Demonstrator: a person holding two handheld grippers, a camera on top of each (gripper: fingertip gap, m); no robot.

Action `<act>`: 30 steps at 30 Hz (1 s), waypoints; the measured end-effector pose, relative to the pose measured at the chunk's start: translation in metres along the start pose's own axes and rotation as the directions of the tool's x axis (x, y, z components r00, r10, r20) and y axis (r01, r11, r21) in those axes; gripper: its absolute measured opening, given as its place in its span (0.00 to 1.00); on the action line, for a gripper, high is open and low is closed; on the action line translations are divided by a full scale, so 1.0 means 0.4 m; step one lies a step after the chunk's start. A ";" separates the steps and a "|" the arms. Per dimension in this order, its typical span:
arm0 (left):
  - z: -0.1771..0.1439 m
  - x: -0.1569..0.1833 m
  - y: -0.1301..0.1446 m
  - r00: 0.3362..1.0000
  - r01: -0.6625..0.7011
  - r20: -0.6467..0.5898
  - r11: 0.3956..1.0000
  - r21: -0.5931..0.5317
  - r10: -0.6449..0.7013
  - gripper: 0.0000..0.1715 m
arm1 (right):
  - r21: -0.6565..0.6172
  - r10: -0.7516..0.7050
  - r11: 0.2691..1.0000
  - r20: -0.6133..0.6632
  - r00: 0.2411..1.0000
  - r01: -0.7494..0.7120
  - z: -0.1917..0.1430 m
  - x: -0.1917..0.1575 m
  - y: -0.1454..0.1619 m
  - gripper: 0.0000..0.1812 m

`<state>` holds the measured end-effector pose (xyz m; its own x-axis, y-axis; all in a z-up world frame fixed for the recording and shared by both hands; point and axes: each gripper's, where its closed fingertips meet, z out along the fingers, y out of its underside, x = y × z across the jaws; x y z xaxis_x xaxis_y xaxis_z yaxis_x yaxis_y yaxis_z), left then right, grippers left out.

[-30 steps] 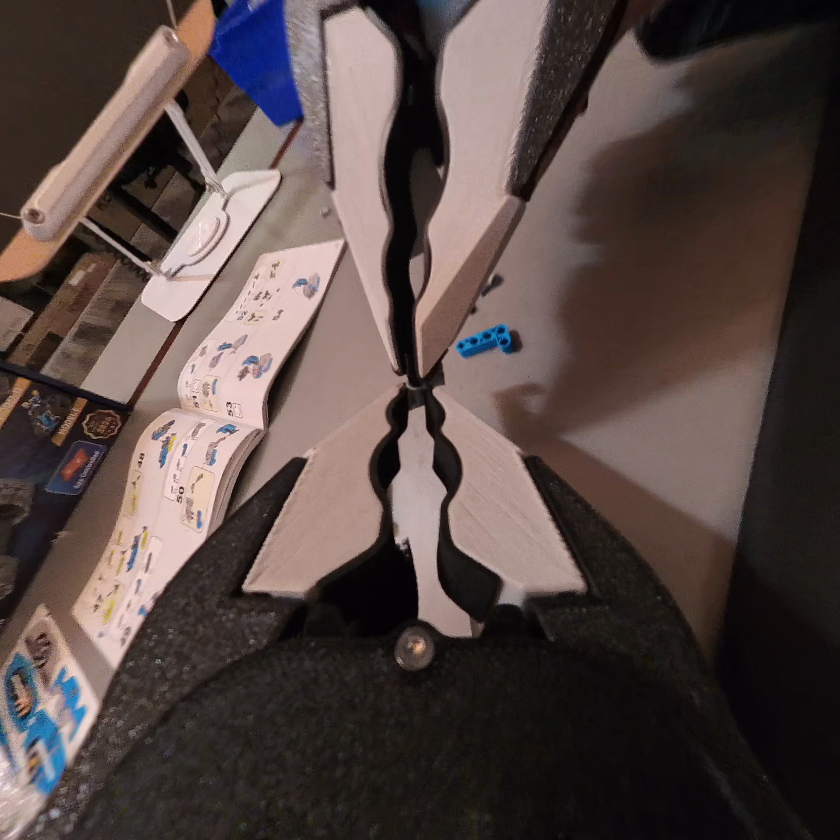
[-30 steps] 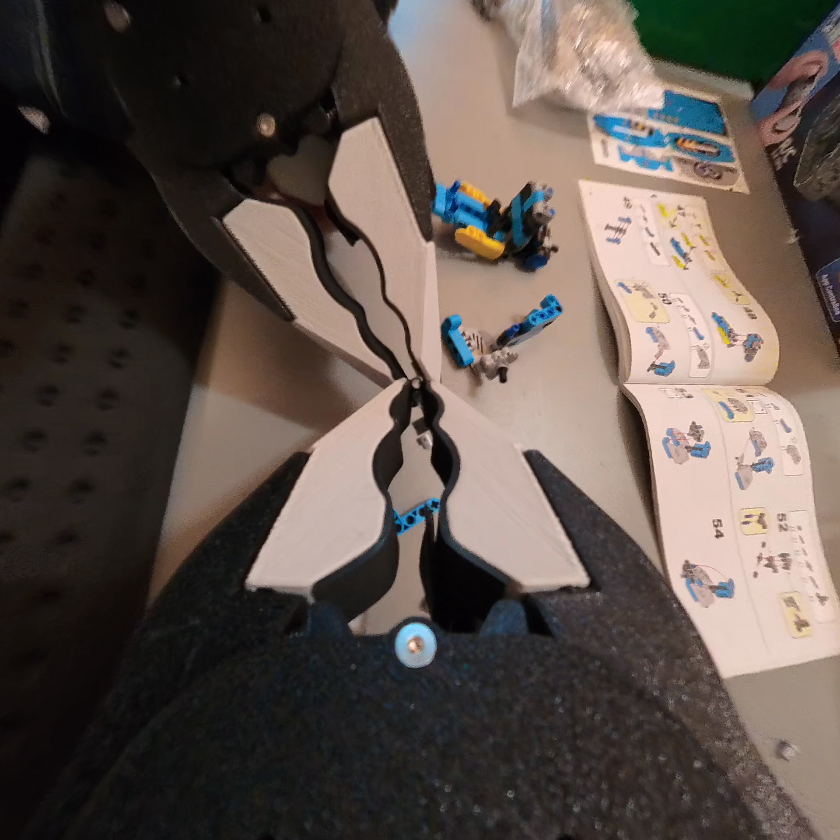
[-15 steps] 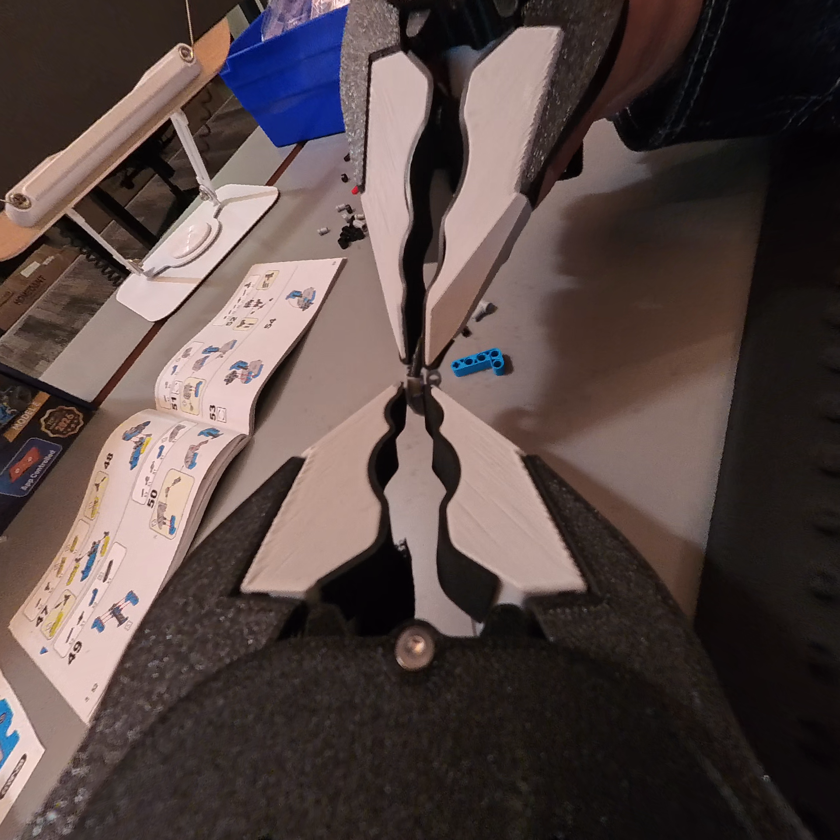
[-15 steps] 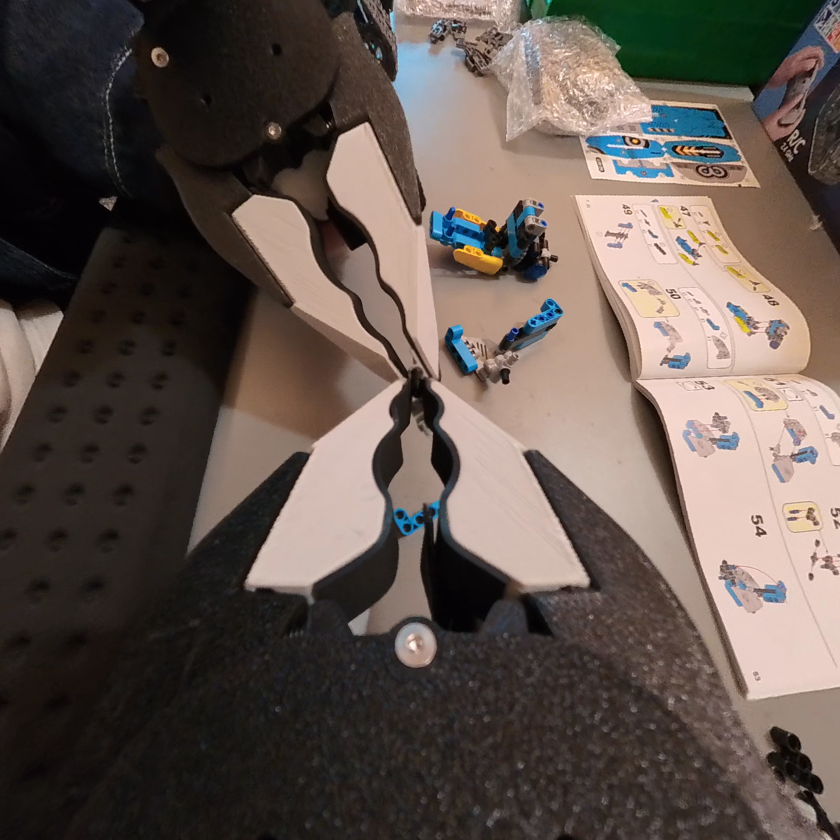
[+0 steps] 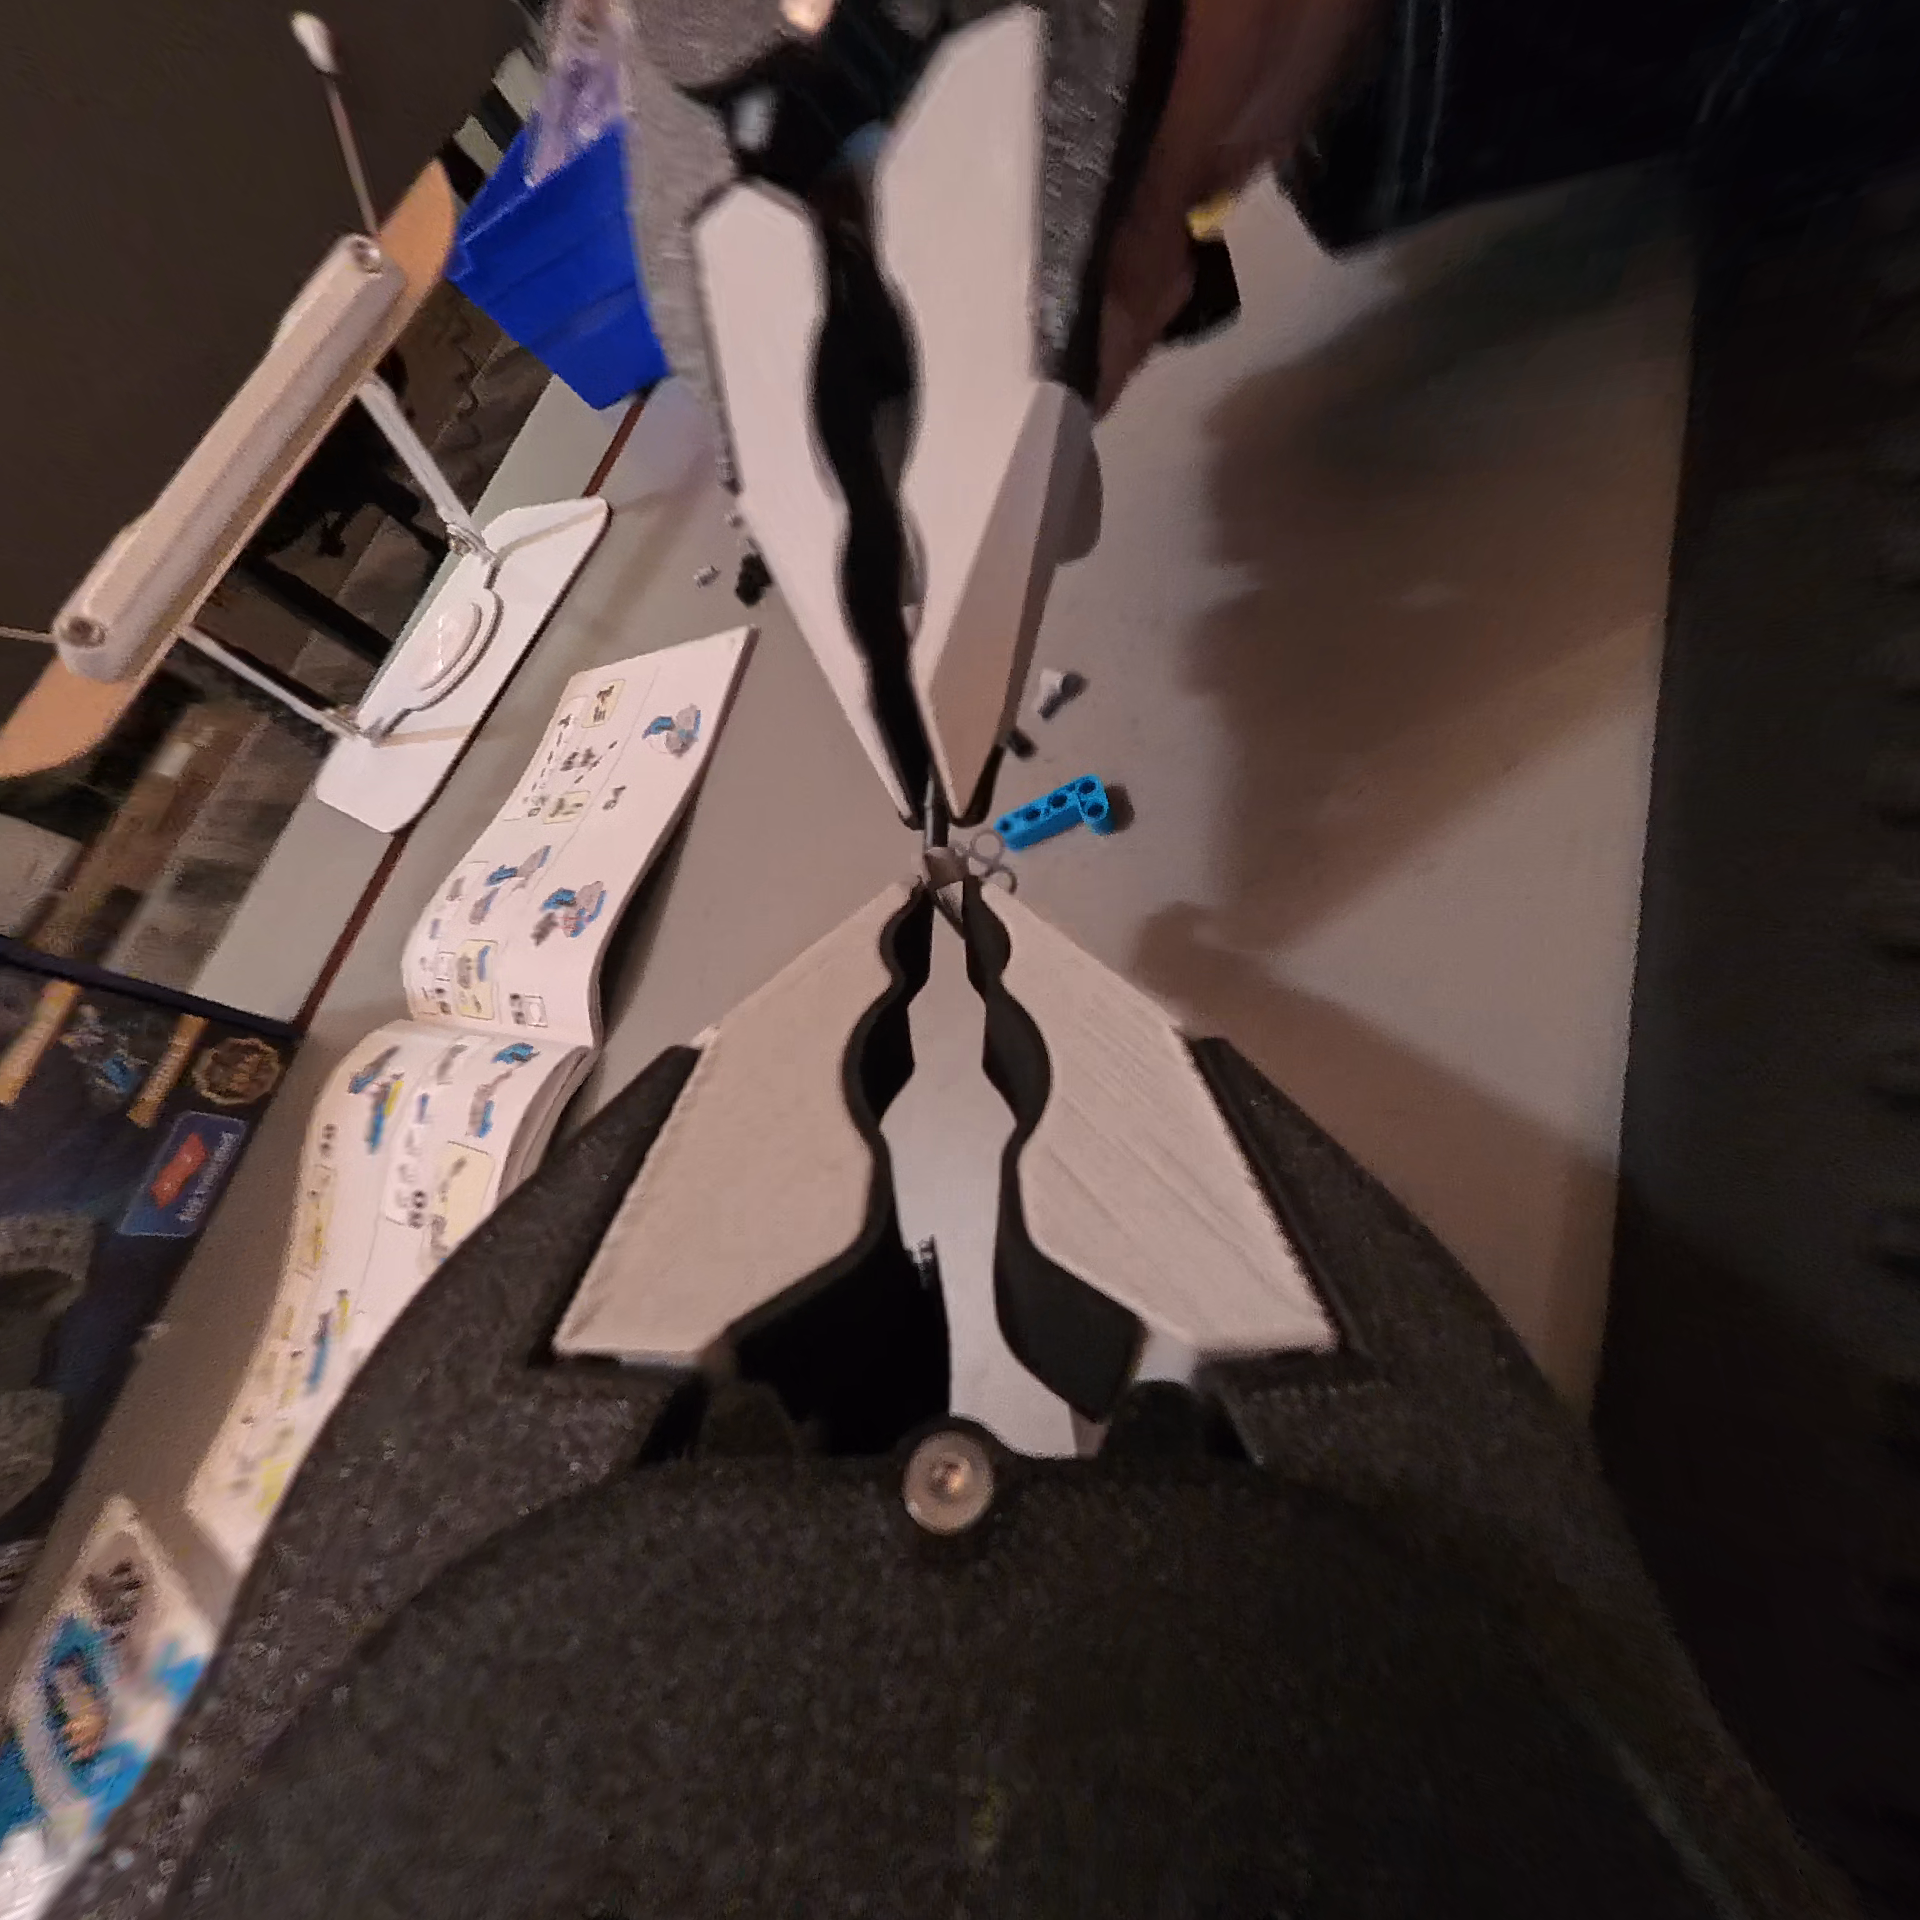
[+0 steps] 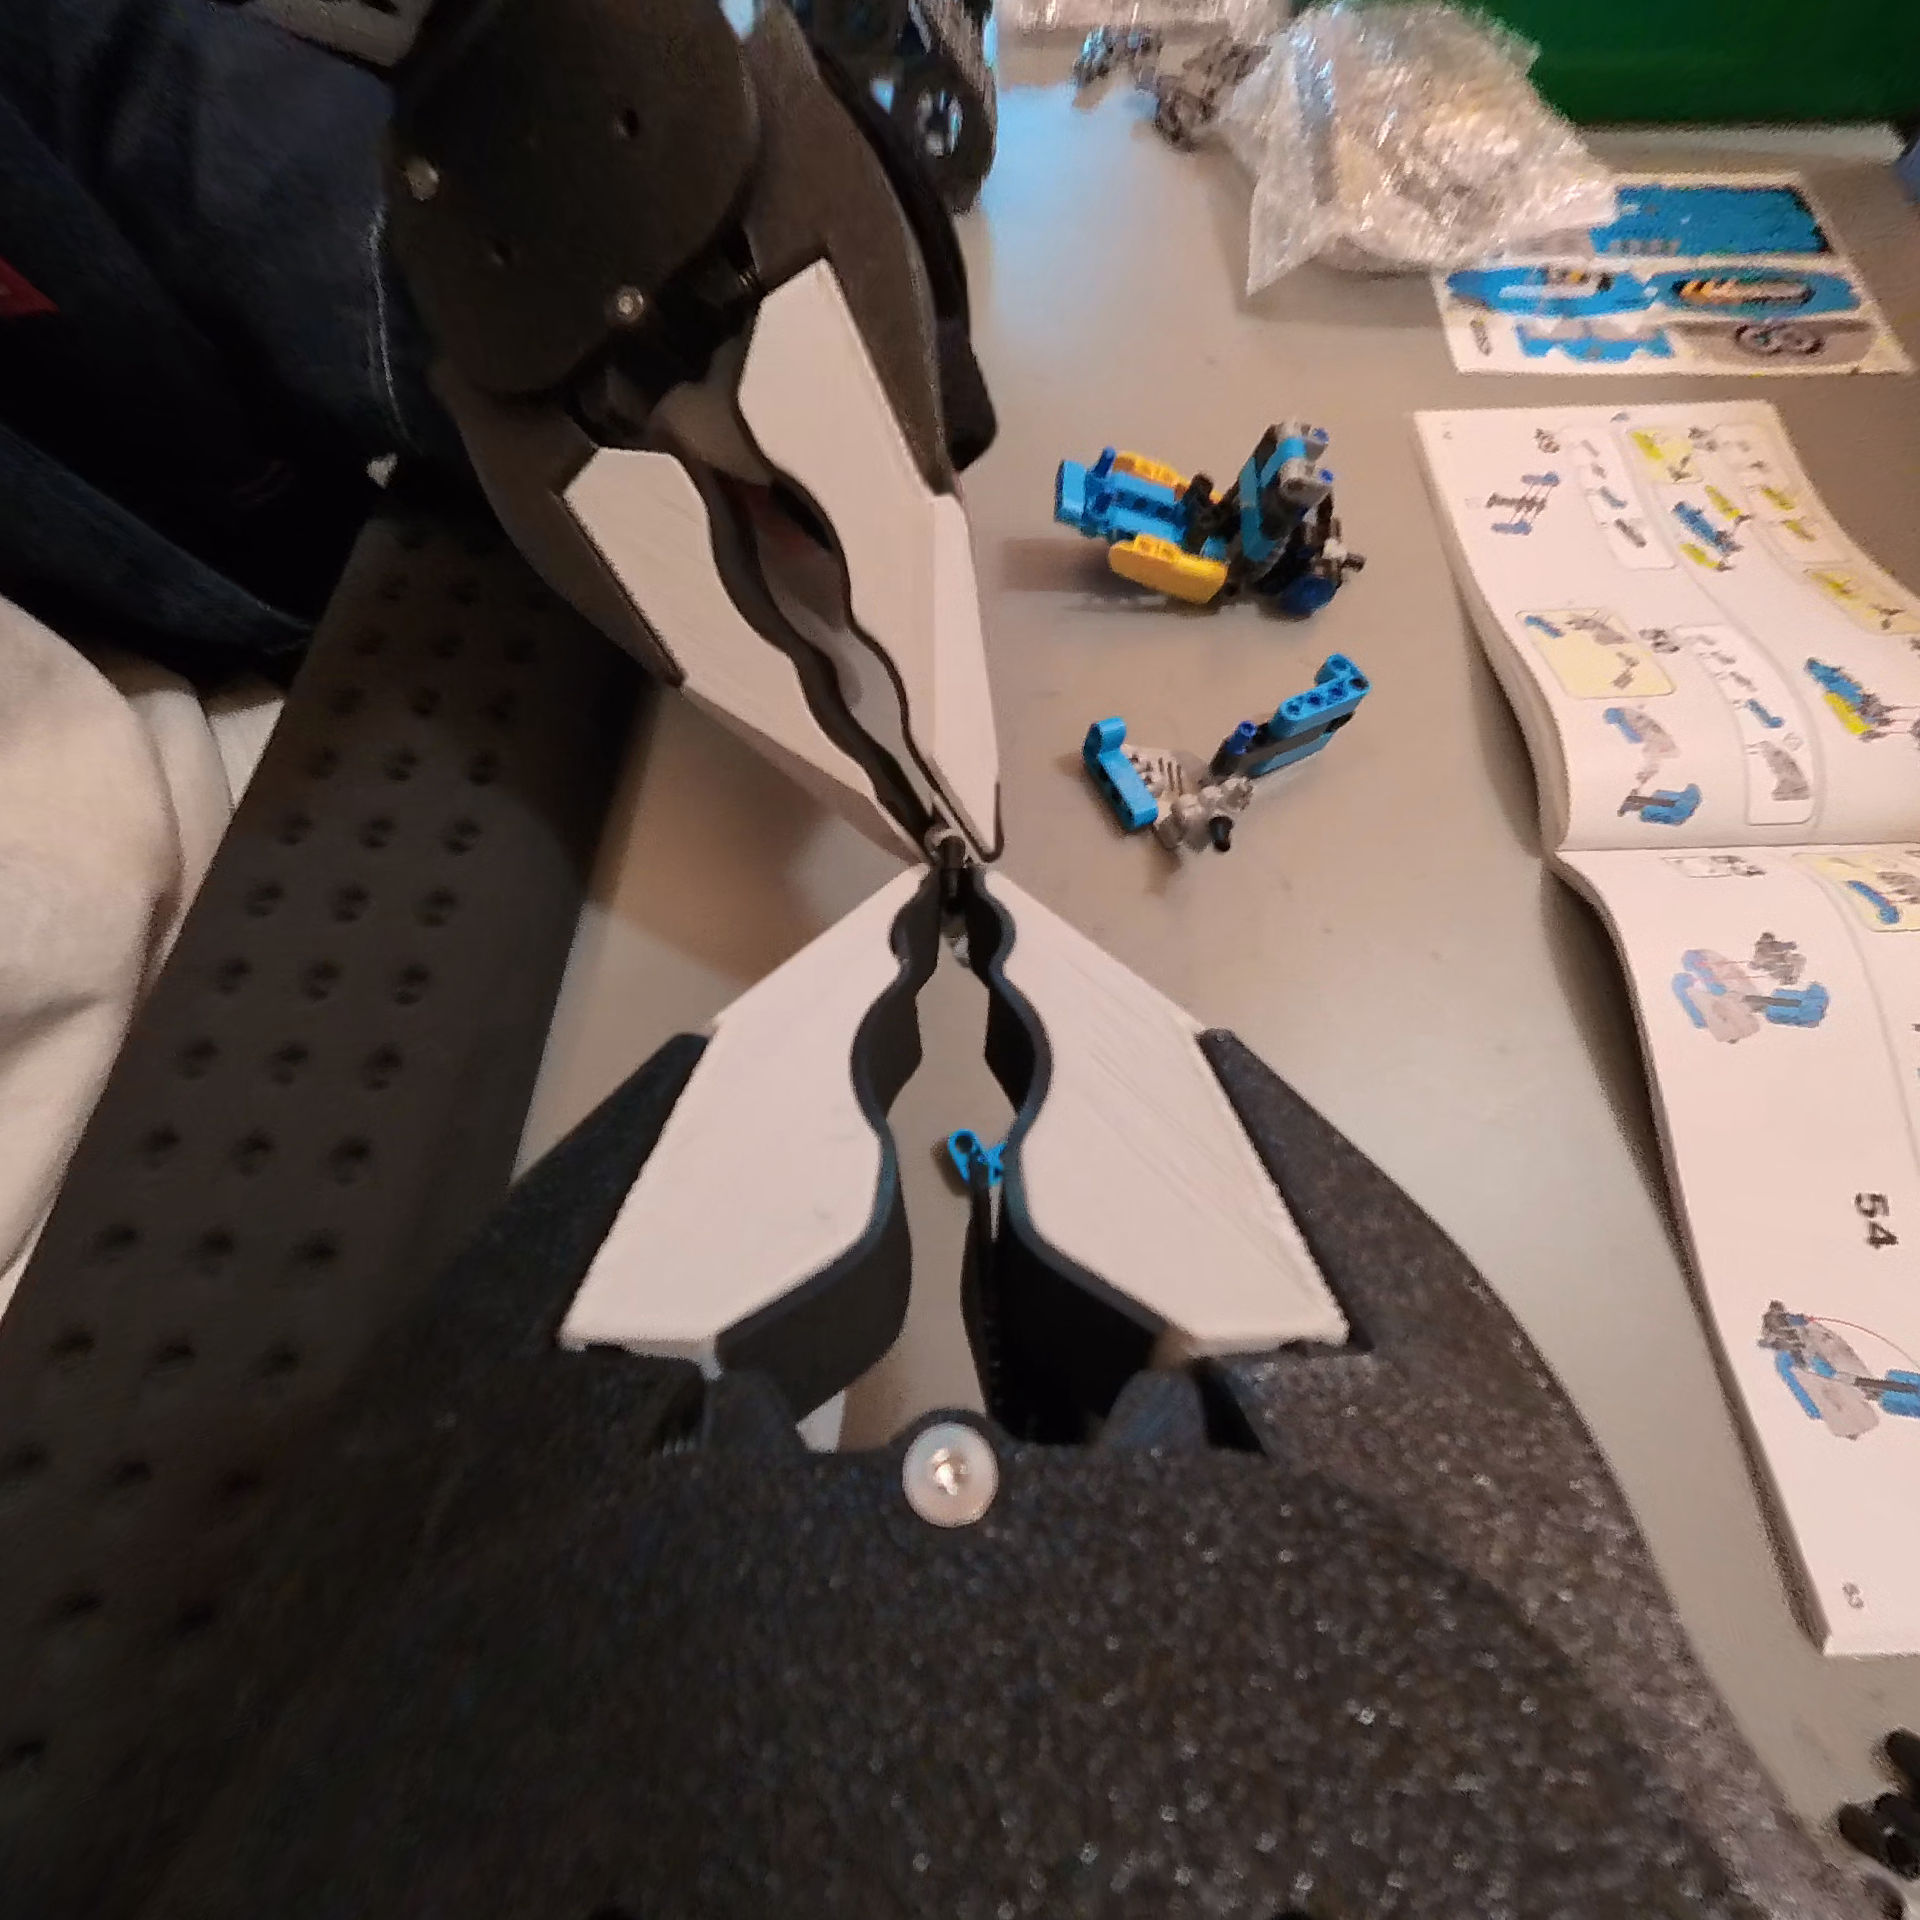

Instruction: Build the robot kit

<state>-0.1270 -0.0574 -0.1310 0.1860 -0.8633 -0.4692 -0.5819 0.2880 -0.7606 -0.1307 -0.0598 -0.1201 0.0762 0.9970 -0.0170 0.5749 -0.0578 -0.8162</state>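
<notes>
My left gripper [image 5: 940, 896] and right gripper [image 6: 951, 888] meet tip to tip above a grey table [image 5: 1299, 727]. The left gripper is shut on a small grey piece [image 5: 971, 854]. The right gripper, which comes in from the top of the left wrist view [image 5: 935, 805], is shut on a small dark pin [image 6: 951, 860]. Pin and grey piece touch between the tips. In the right wrist view the left gripper [image 6: 951, 836] comes in from the upper left. A blue L-shaped beam [image 5: 1055, 810] lies on the table just beyond the tips and also shows through the right jaw gap [image 6: 975, 1153].
An open instruction booklet [image 6: 1714, 935], a sticker sheet [image 6: 1662, 291] and a plastic bag [image 6: 1403, 145] lie to the right. Two part-built blue models [image 6: 1205, 520] [image 6: 1216, 758] sit mid-table. A white desk lamp [image 5: 239, 457], a blue bin [image 5: 561, 270] and a black perforated surface [image 6: 260, 1039] border the table. Left and right tips are no more than a few centimetres apart.
Both grippers stay shut and tip to tip. The left wrist view has tilted and blurred, and the right gripper fills more of it. The right wrist view has shifted slightly.
</notes>
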 end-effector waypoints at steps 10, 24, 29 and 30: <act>0.029 0.029 0.058 0.986 -0.165 0.011 0.973 -0.160 0.169 0.02 | -0.201 -0.120 0.974 -0.066 0.991 0.105 0.042 -0.001 0.059 0.02; 0.027 0.030 0.054 0.994 -0.106 0.013 0.983 -0.151 0.109 0.01 | -0.204 -0.139 0.971 -0.074 0.988 0.121 0.049 0.001 0.062 0.01; 0.036 0.043 0.060 0.981 -0.189 0.015 0.964 -0.185 0.195 0.01 | -0.202 -0.097 0.975 -0.027 0.995 0.090 0.051 -0.007 0.076 0.01; 0.037 0.041 0.061 0.979 -0.197 0.021 0.962 -0.191 0.204 0.01 | -0.209 -0.111 0.973 -0.036 0.993 0.101 0.050 -0.005 0.075 0.01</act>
<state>-0.1265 -0.0587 -0.1638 0.0797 -0.7774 -0.6240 -0.7476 0.3674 -0.5532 -0.1298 -0.0625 -0.1562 0.0411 0.9947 0.0947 0.7369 0.0338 -0.6752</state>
